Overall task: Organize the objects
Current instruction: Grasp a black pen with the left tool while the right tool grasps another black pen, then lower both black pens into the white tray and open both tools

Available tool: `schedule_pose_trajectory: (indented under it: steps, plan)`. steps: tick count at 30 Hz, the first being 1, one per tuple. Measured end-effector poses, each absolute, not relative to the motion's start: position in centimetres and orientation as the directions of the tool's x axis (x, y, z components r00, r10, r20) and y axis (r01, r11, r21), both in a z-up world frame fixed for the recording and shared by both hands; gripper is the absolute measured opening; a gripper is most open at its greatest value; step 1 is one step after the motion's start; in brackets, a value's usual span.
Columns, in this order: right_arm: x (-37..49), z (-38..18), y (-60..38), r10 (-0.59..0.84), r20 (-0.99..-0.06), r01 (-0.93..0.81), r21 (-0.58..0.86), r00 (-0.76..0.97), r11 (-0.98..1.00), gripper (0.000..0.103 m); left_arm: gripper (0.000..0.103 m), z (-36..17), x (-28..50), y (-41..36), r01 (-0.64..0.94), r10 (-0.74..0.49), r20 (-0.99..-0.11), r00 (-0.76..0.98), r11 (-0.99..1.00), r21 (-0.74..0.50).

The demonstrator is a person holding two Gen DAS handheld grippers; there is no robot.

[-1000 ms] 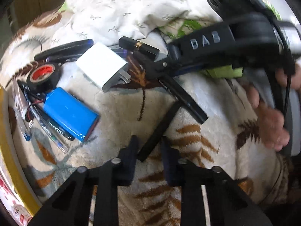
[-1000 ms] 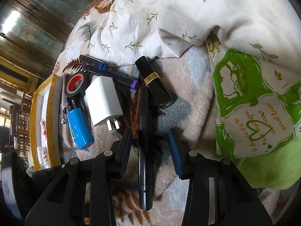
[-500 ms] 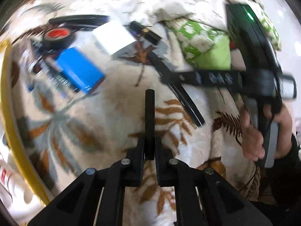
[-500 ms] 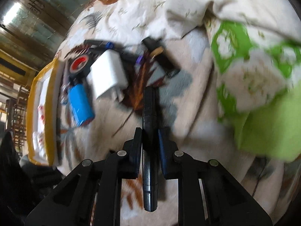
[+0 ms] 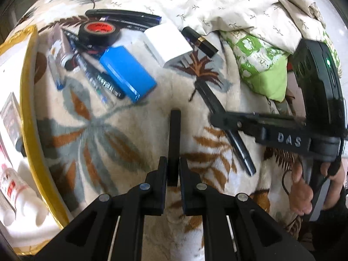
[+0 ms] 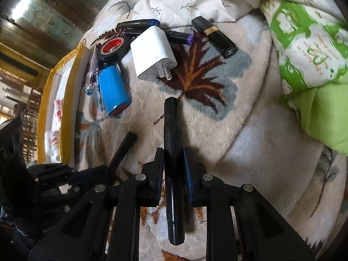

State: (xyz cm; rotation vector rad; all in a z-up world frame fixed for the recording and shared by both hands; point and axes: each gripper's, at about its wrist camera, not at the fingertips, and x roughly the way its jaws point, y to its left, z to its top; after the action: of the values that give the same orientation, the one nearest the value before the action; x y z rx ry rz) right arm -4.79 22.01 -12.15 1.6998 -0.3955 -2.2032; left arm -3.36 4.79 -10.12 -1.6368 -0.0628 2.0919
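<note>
Left claw clenched a stiff, light black bar at its near end; right claw clamped a slick, rigid pen mid-barrel, likely secure.

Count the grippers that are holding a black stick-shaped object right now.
2. The left gripper is shut on a flat black bar; the right gripper is shut on a black pen. Both are over the leaf-patterned blanket.
</note>
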Motion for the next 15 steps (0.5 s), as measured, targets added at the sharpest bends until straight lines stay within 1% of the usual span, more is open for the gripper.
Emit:
schedule_pose_trajectory:
  steps: [5,8,11,15]
  plan:
    - [-4.4,-12.4,22.5,-0.456,-0.86,0.064,0.454,-0.227,-0.889,0.017,0.01,-11.2,-4.5,6.8,-0.364,0.344,-0.93,-0.128,-0.889,-0.279]
    - [-4.2,-12.4,22.3,-0.456,-0.862,0.073,0.452,-0.222,-0.889,0.018,0.01,-11.5,-4.8,7.7,-0.376,0.311,-0.939,-0.148,-0.896,-0.237]
    - [-3.9,-12.5,22.1,-0.449,-0.865,0.083,0.443,-0.224,-0.893,0.017,0.009,-11.8,-5.3,7.2,-0.325,0.346,-0.926,-0.149,-0.902,-0.285]
    - [-3.8,-12.4,21.6,-0.429,-0.87,0.088,0.421,-0.241,-0.903,0.017,0.008,-11.6,-4.4,6.2,-0.309,0.381,-0.905,-0.187,-0.898,-0.315]
